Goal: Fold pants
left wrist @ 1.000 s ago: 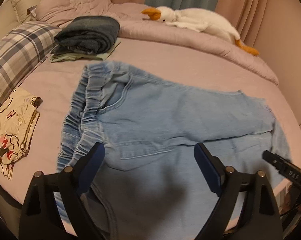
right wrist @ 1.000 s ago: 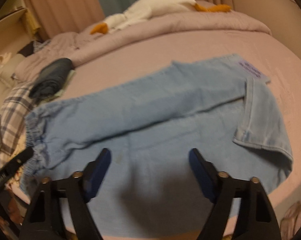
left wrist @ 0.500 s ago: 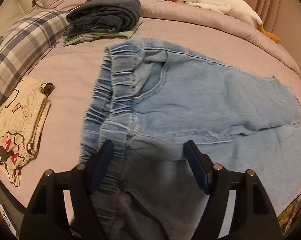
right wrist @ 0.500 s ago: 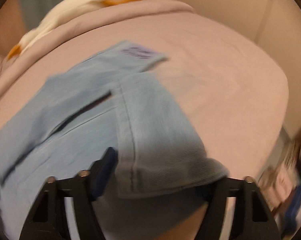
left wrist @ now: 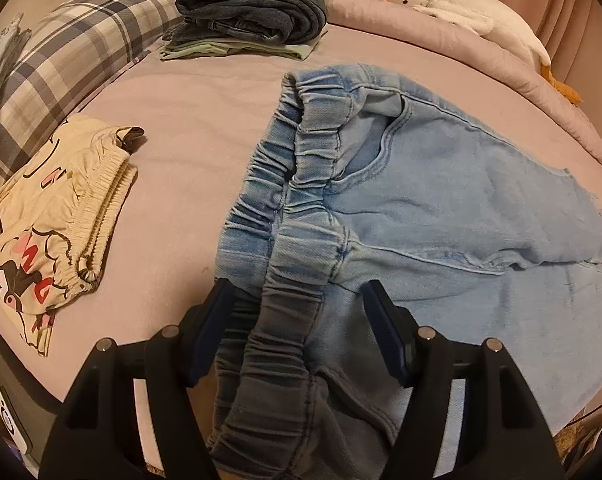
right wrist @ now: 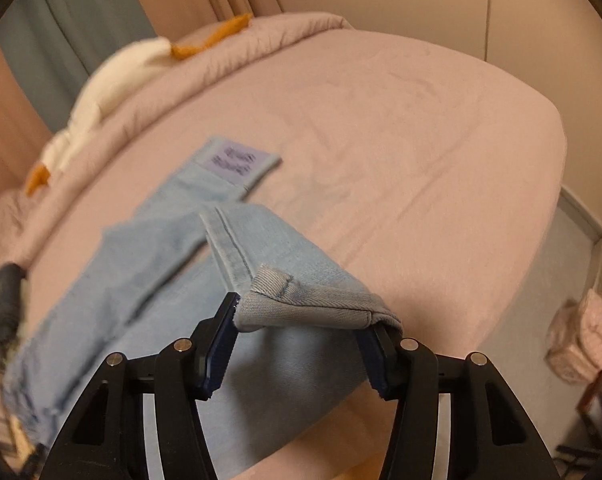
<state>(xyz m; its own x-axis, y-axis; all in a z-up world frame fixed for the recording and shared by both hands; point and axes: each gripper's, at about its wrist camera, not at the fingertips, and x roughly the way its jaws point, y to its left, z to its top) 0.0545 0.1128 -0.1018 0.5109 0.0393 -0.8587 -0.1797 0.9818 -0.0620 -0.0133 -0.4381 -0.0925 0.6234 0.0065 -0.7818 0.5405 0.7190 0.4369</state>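
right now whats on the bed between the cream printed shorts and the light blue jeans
Nothing: in the left wrist view, only bare pink bedsheet lies between the cream printed shorts and the light blue jeans.

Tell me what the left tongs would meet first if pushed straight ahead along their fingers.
Probably the light blue jeans: the left tongs stand open astride the elastic waistband, which runs between the fingers. Depth is unclear, so contact may already be close.

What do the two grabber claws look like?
Both look alike. The left gripper and the right gripper each have two chunky black plastic fingers with triangle-shaped cut-outs, round silver bolts on the knuckles, and flat dark blue pads on the inner faces. No cables, sleeves or writing show on them.
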